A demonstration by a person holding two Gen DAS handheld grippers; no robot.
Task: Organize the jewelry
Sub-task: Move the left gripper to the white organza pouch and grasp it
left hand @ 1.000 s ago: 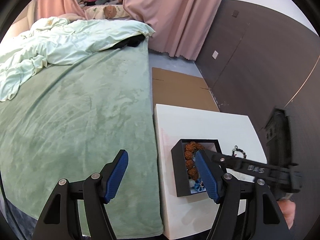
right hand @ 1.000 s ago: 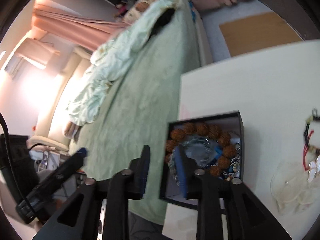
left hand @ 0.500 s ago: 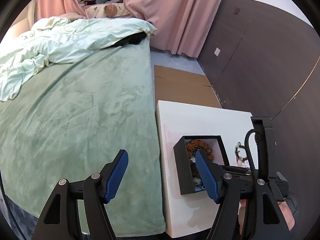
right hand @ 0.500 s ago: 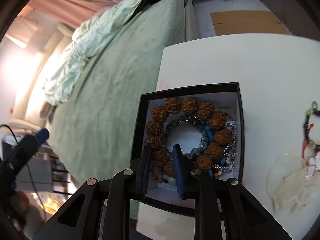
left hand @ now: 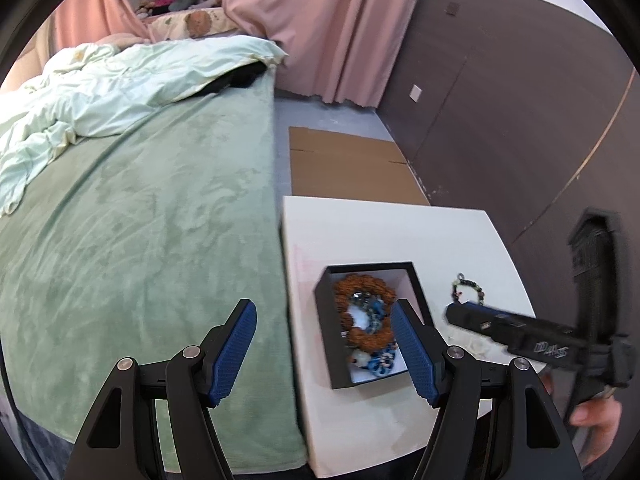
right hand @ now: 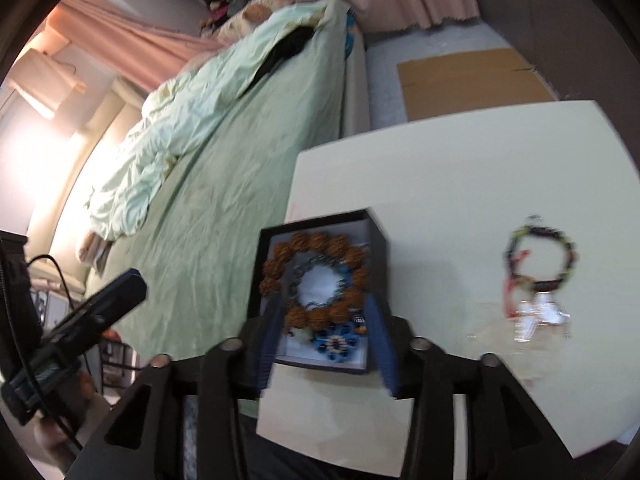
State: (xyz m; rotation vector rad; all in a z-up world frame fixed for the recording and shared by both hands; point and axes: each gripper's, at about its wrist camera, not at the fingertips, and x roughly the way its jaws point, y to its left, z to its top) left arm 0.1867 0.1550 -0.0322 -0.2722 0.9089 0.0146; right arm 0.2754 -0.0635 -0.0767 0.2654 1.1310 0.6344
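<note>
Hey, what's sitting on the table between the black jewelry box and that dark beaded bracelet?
Nothing: in the right wrist view, bare white table separates the black box from the beaded bracelet.

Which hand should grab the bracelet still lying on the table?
Probably the right gripper: it is open above the box, nearer the dark beaded bracelet. The left gripper hangs mostly over the bed.

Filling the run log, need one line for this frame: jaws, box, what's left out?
left gripper: open, empty | right gripper: open, empty | black box: holds bracelets | beaded bracelet: loose on white table
</note>
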